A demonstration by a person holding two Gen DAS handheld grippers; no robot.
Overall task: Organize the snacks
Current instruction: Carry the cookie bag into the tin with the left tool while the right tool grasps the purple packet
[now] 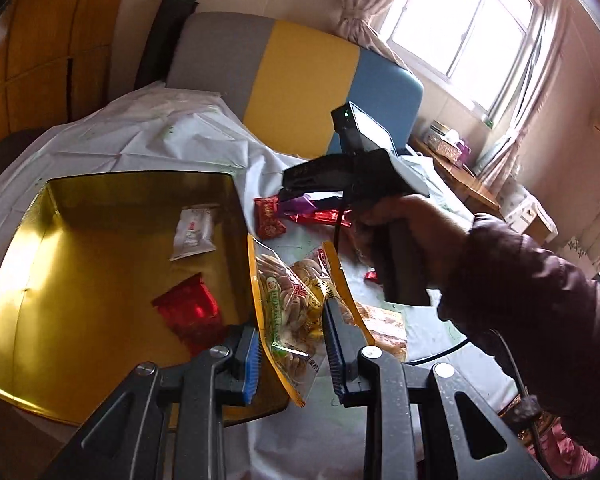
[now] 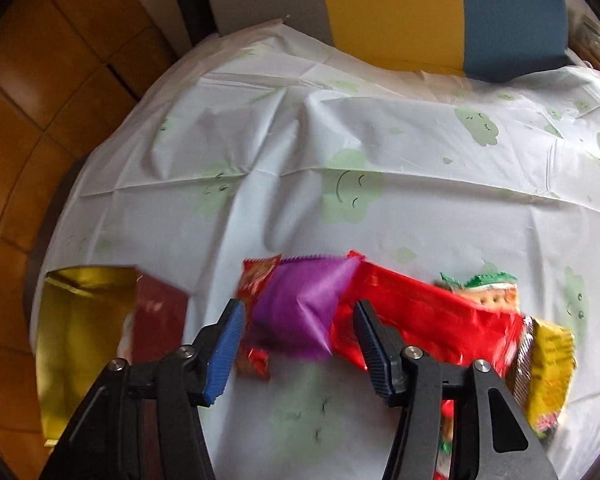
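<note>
2 pkts in gold tin (image 1: 40, 280). L gripper (image 1: 292, 356) pinches cookie bag (image 1: 296, 300). R gripper (image 2: 300, 344) spread round purple pkt (image 2: 300, 304); rest on table.

Your gold box (image 1: 80, 280) has a glossy, mirror-like lining that reflects the crinkly red foil packet (image 1: 190, 306) and the matt white paper-like sachet (image 1: 192, 234) lying inside it. Just right of the box, the biscuit bag (image 1: 296, 304) is clear, shiny plastic. Under the box, the tablecloth (image 2: 380, 120) is thin, creased sheeting with a slight sheen. The purple packet (image 2: 300, 308), right of the box, looks satiny.
</note>
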